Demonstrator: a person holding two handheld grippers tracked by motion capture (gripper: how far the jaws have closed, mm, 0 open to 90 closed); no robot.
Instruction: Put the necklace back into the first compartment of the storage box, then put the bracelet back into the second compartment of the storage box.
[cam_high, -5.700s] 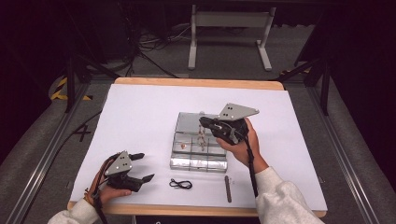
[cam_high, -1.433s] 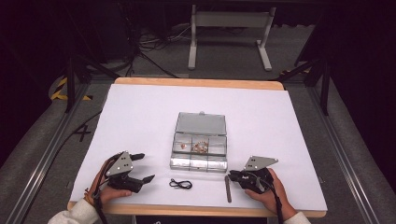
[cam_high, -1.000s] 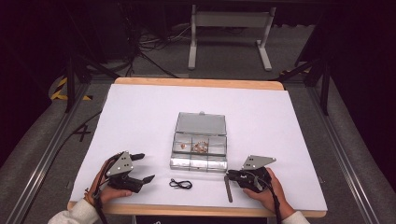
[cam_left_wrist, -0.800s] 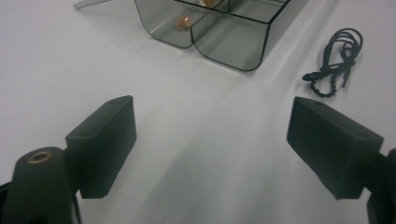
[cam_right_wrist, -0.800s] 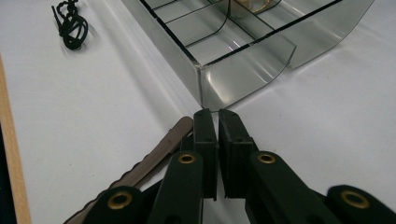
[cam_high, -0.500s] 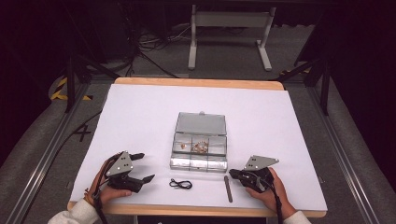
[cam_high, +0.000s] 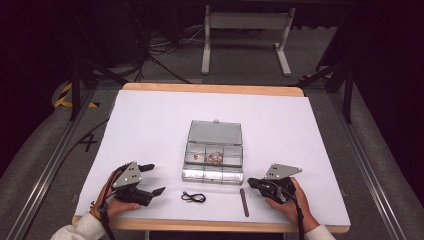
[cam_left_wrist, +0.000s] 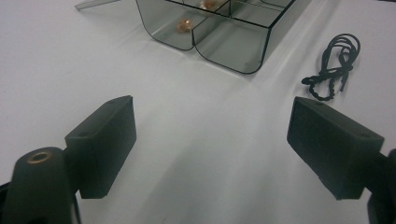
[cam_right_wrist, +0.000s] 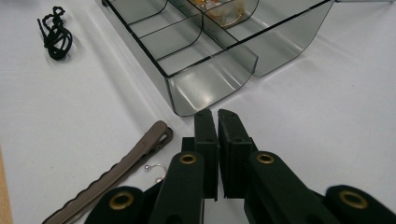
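While both hands rest at desk's (cam_high: 150, 115) near edge, right gripper (cam_right_wrist: 217, 126) jaws clenched, empty; earlier frames show them just closing. Hair clip (cam_right_wrist: 112, 175) and small hook (cam_right_wrist: 156, 170) at its 9 o'clock. Left gripper (cam_left_wrist: 210, 144) jaws released, empty. Compartment box (cam_high: 214, 172) at centre; black cord (cam_high: 193, 197) at box's 7 o'clock.

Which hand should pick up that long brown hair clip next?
Probably the right. The right gripper, jaws shut with nothing between them, sits right beside the hair clip. The left gripper is open but waits beyond the black cord.
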